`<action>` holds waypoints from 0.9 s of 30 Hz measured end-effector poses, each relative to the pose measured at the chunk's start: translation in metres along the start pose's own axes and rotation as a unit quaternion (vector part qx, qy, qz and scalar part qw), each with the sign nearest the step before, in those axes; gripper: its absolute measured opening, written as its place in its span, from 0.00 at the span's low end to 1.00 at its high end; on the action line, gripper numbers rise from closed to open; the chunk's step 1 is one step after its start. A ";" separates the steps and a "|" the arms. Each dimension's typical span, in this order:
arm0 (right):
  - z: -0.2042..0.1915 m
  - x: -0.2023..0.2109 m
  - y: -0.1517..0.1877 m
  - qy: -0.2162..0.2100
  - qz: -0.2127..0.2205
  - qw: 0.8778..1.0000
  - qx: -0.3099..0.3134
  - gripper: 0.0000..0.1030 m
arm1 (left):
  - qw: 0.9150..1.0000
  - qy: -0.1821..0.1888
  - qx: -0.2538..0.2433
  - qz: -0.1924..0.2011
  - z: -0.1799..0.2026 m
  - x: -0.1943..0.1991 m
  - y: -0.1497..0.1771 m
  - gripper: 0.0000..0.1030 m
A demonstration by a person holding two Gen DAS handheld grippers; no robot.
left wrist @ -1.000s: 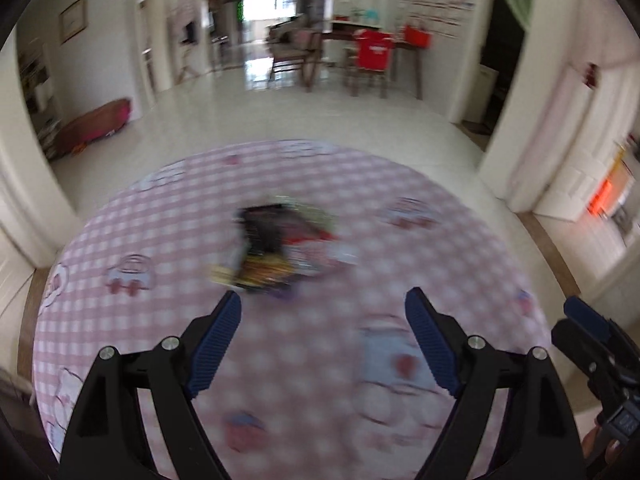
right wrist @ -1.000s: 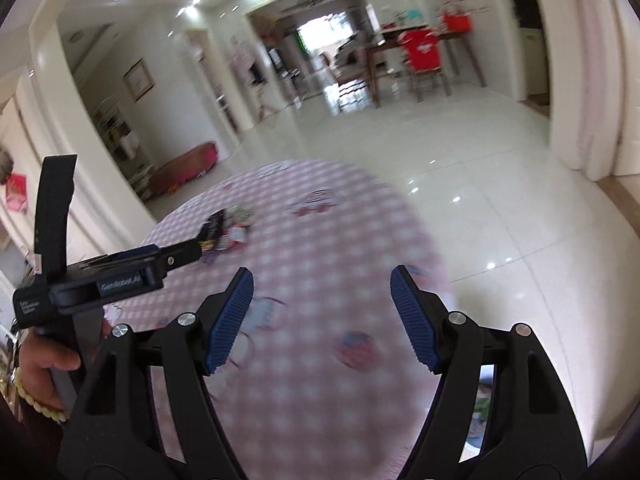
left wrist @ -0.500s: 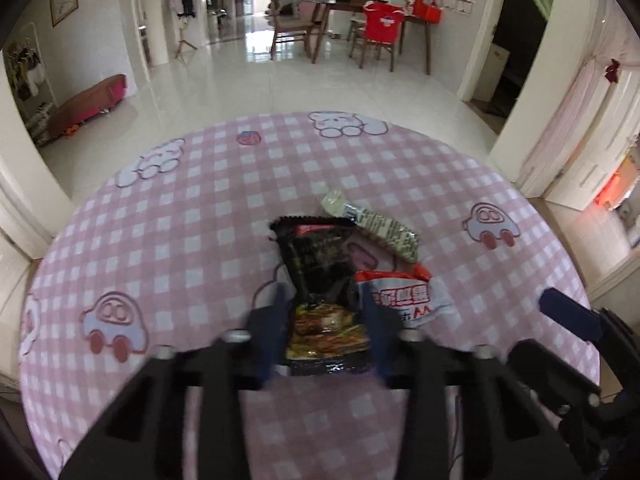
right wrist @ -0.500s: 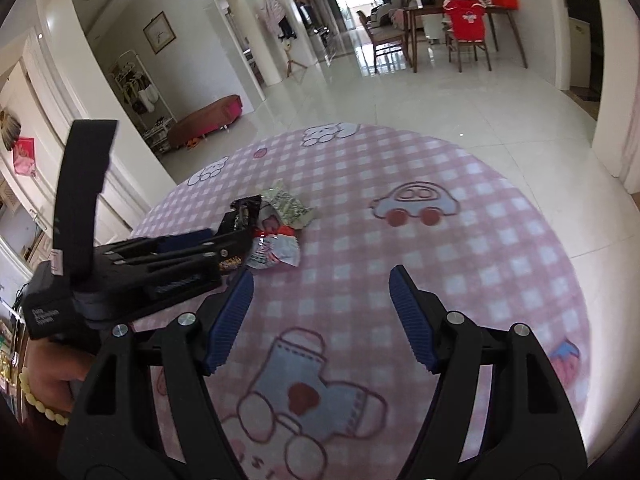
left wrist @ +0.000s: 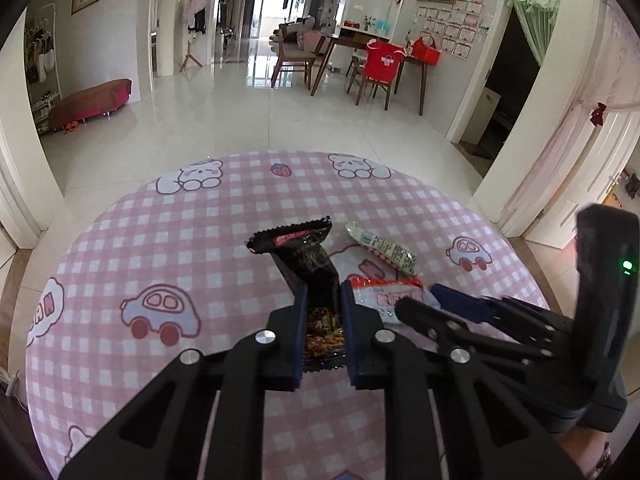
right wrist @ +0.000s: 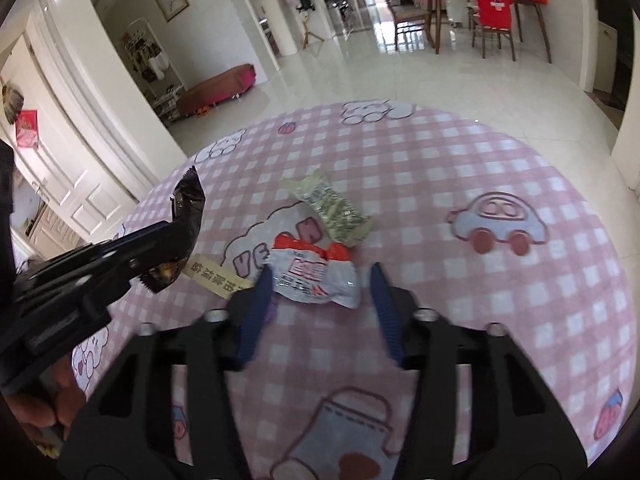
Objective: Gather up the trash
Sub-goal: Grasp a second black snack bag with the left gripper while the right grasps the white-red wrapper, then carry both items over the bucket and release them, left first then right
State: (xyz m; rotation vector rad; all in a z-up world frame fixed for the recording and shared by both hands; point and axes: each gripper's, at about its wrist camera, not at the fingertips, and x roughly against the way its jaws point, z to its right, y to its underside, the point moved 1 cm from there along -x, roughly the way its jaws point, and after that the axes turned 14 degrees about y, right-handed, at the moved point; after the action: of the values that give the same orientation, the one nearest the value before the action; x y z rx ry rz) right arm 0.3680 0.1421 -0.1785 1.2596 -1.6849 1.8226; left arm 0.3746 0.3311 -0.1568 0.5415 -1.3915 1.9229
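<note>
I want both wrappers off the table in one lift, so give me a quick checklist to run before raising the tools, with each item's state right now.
1. Left tool clamped on the black wrapper: ok; its jaws have just closed and the pads press its sides.
2. Black wrapper clear of the table: ok; in the right view it hangs raised in that tool.
3. Right tool gripping the white-and-red wrapper: not ok; its jaws have been closing, but the right pad stands apart from it.
4. Wrapper centred between the right tool's jaws: ok.
5. Green wrapper clear of the grasp: ok; it lies just beyond.
6. Tan label caught by the right tool: cannot tell.
</note>
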 end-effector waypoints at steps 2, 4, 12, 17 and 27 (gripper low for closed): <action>-0.005 0.001 0.003 0.008 0.005 1.000 0.020 0.15 | 1.000 0.000 0.000 -0.001 0.001 0.001 0.002 0.15; -0.004 0.015 0.008 0.012 0.026 0.999 0.020 0.15 | 1.000 0.001 -0.003 -0.001 0.005 0.005 0.004 0.15; 0.033 0.095 0.024 0.018 0.093 0.995 -0.020 0.15 | 0.999 0.023 -0.031 0.010 0.048 0.031 0.011 0.14; 0.072 0.149 0.048 0.027 0.126 0.990 -0.052 0.15 | 0.997 0.044 -0.069 0.008 0.104 0.038 0.020 0.14; 0.181 0.232 0.131 0.077 0.172 0.971 -0.148 0.15 | 0.980 0.109 -0.163 -0.036 0.249 0.015 0.068 0.00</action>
State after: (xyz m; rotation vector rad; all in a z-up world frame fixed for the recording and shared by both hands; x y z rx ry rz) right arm 0.2084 -0.1257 -0.0950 0.7196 -2.0889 1.7086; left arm 0.2990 0.0889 -0.1062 0.2126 -1.4809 1.5990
